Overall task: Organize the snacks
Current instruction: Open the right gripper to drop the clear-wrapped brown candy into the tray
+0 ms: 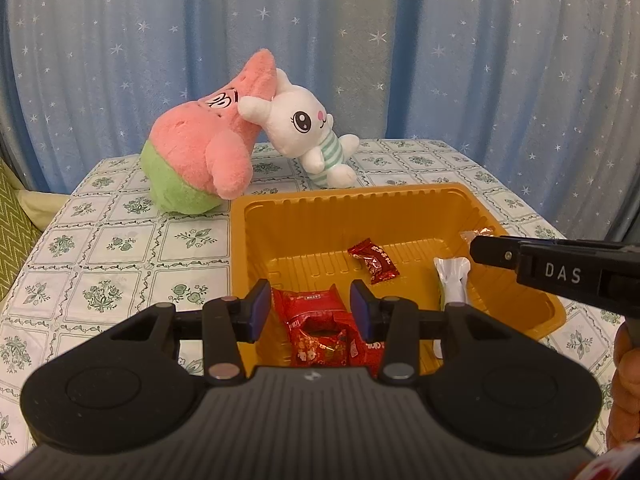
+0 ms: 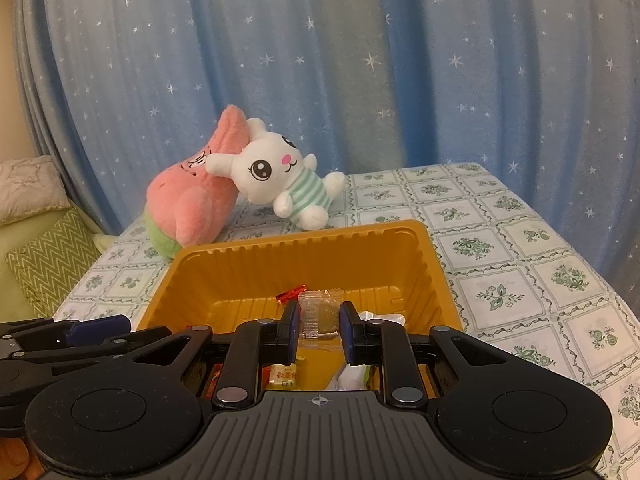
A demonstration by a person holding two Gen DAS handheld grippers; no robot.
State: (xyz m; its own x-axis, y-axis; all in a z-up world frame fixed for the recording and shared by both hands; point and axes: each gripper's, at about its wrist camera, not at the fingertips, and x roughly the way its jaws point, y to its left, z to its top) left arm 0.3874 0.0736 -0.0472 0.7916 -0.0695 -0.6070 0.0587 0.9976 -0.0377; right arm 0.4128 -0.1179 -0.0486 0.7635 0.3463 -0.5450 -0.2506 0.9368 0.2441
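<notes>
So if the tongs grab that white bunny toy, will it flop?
Probably. The white plush bunny in a striped green shirt looks soft and stuffed, so it should squash and droop. It already slumps against the pink plush star, so a push would likely topple it, not roll it.

Orange tray (image 1: 400,200) at lower middle. Red candy (image 1: 374,261) inside. Pink and green star toy (image 1: 196,148) at upper left, white bunny (image 1: 298,120) with green stripes. Blue curtain (image 1: 440,40) with white stars. Green flower tablecloth (image 1: 120,248).

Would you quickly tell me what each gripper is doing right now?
Left gripper: open, above the red snack packet.
Right gripper: shut on a clear-wrapped snack.
</notes>
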